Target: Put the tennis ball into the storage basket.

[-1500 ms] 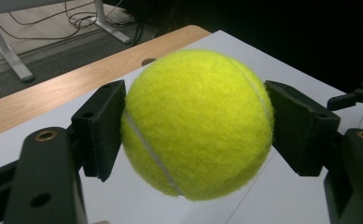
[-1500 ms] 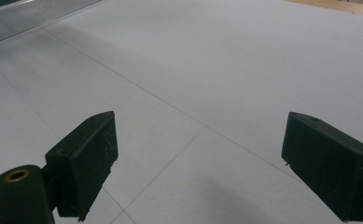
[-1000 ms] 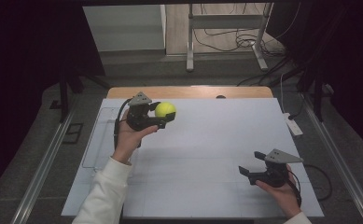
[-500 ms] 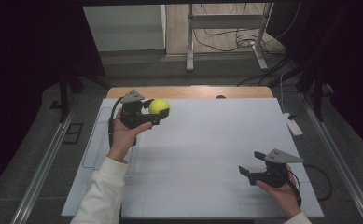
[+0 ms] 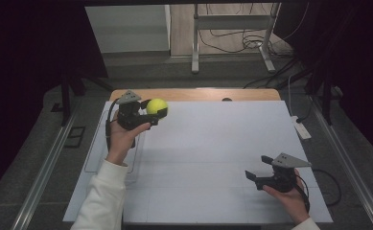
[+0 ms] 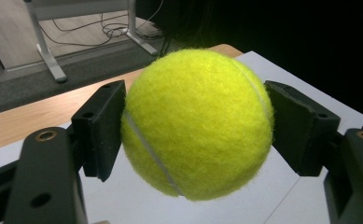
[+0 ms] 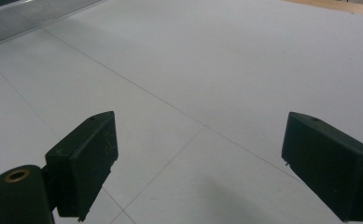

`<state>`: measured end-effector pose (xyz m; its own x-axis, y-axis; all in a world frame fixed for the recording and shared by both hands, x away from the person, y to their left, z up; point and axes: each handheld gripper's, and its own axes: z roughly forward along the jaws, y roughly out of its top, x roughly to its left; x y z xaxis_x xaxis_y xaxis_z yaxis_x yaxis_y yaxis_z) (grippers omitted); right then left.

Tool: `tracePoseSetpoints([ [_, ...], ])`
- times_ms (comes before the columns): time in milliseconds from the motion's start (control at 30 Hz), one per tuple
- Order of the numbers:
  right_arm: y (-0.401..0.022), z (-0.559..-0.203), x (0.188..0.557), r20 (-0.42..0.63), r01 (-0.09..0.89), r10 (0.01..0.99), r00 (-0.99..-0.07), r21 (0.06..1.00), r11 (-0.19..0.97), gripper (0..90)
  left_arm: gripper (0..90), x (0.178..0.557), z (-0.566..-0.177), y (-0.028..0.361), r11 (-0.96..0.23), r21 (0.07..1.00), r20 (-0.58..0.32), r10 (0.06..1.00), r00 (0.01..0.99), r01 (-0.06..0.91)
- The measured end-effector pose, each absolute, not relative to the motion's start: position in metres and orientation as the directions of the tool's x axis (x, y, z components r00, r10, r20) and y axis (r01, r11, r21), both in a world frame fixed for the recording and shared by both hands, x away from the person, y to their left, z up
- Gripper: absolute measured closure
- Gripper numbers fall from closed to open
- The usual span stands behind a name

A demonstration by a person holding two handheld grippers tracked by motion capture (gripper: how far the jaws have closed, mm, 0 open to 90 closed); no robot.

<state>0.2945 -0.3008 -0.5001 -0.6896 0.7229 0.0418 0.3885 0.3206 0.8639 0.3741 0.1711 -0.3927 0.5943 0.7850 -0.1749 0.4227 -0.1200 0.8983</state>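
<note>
A yellow-green tennis ball [image 5: 156, 106] is held above the far left part of the white table [image 5: 213, 143]. My left gripper [image 5: 158, 112] is shut on it, lifted off the surface. In the left gripper view both black pads [image 6: 100, 126] press the sides of the ball [image 6: 198, 123], whose white seam curves down its left face. My right gripper [image 5: 258, 169] rests low near the front right of the table, jaws wide apart and pointing left. The right gripper view shows its two pads [image 7: 83, 158] with bare white tabletop [image 7: 193, 84] between them.
A wooden strip [image 5: 193, 94] runs along the table's far edge. A flat clear tray [image 5: 95, 148] lies at the left edge under my left forearm. A white power strip [image 5: 301, 128] sits off the right side. Metal rails [image 5: 40, 177] flank the table.
My left hand carried the ball slightly leftward and a bit higher. The right gripper stayed where it was.
</note>
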Motion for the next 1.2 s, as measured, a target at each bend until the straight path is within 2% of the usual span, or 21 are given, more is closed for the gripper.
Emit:
tracePoseSetpoints([
  [1200,-0.301,-0.5,0.294,0.043,0.388,0.723,-0.689,0.865,0.318,11.0,26.5,0.377,-0.392,0.212,-0.043,0.9,-0.204,0.838,0.507,0.433],
])
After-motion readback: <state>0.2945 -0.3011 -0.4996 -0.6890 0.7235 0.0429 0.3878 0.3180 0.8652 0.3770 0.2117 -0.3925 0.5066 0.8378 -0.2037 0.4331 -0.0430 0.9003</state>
